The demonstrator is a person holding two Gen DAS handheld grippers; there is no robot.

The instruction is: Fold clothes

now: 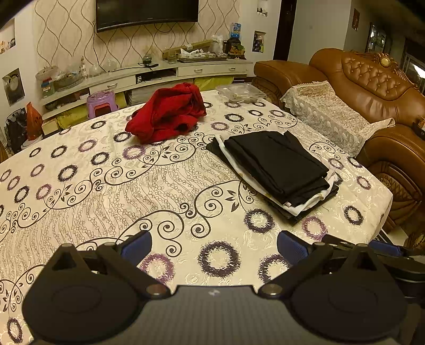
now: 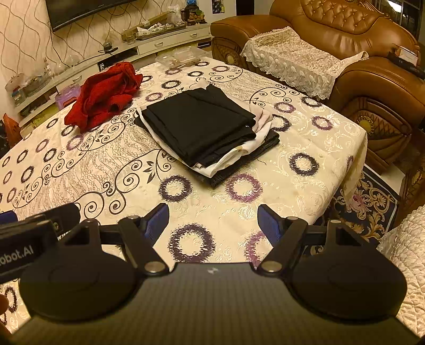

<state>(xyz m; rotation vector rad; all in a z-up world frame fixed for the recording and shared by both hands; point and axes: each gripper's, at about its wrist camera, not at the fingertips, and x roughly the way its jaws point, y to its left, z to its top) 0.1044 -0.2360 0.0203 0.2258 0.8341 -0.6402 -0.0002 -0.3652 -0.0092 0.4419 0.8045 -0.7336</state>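
Table w/ swirl-print cloth (image 1: 111, 185) – red garment (image 1: 167, 114) crumpled far side, folded stack (image 1: 276, 164) nearby. Leather sofa (image 1: 372, 79) right, TV (image 1: 146, 13) on wall. Left gripper (image 1: 213, 248), right gripper (image 2: 213, 221) – both spread wide, empty.
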